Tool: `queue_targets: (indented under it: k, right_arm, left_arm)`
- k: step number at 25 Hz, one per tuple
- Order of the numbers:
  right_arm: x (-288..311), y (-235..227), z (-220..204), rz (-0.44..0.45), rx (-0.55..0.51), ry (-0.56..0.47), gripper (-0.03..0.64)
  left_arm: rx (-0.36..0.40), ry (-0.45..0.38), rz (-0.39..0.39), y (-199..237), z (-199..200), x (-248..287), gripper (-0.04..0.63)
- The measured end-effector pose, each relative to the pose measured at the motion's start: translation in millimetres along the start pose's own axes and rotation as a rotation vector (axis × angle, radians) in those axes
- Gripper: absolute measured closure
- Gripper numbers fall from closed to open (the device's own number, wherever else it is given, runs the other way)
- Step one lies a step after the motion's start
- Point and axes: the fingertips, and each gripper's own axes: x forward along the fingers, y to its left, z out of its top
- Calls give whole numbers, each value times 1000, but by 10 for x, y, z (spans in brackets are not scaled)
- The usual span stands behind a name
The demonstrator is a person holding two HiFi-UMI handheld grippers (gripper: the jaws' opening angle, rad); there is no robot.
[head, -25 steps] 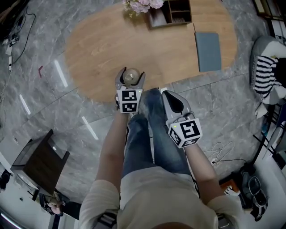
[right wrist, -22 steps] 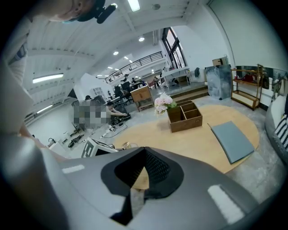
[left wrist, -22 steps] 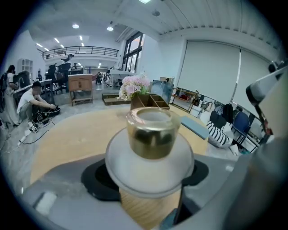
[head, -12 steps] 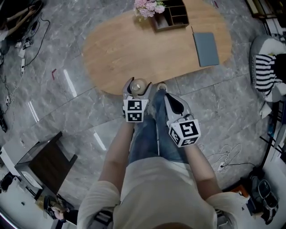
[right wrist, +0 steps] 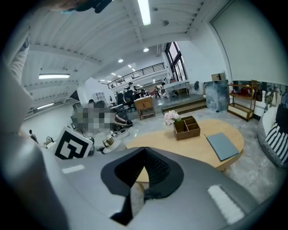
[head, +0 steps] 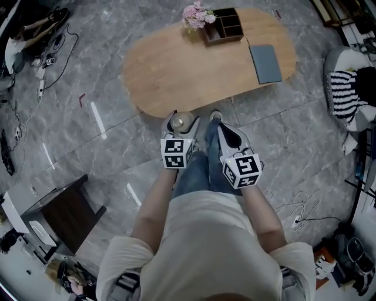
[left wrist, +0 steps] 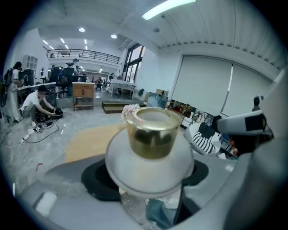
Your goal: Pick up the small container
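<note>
The small container (head: 181, 122) is a clear glass jar with a wide white disc round it. My left gripper (head: 181, 117) is shut on it and holds it in the air over the floor, just off the near edge of the oval wooden table (head: 176, 64). In the left gripper view the container (left wrist: 153, 134) stands upright between the two grey jaws of the left gripper (left wrist: 149, 173). My right gripper (head: 215, 120) is beside it to the right, shut and holding nothing. In the right gripper view the black pads of the right gripper (right wrist: 144, 155) meet.
On the table's far end stand a wooden organizer box (head: 223, 26), pink flowers (head: 197, 13) and a flat grey notebook (head: 265, 63). A dark side table (head: 59, 214) is at lower left. A striped cloth (head: 346, 88) lies on a seat at right. Cables run along the floor.
The person has backed away from the table. The left gripper, still shut on the container, has come from over the table's edge to over the floor. The right gripper moved along with it.
</note>
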Motion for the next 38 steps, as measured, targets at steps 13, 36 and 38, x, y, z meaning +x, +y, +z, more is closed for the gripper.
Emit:
queue_targets:
  k: [13, 36, 38]
  right_arm:
    - [-559, 489, 345, 9, -51, -93, 617]
    - [-809, 758, 602, 43, -106, -135, 617]
    - [-776, 772, 596, 51, -119, -119, 618]
  left_arm:
    - [-20, -45, -9, -144, 205, -994, 249]
    - [-39, -162, -32, -106, 600, -1831, 249]
    - [-43, -166, -30, -86, 611, -1826, 249]
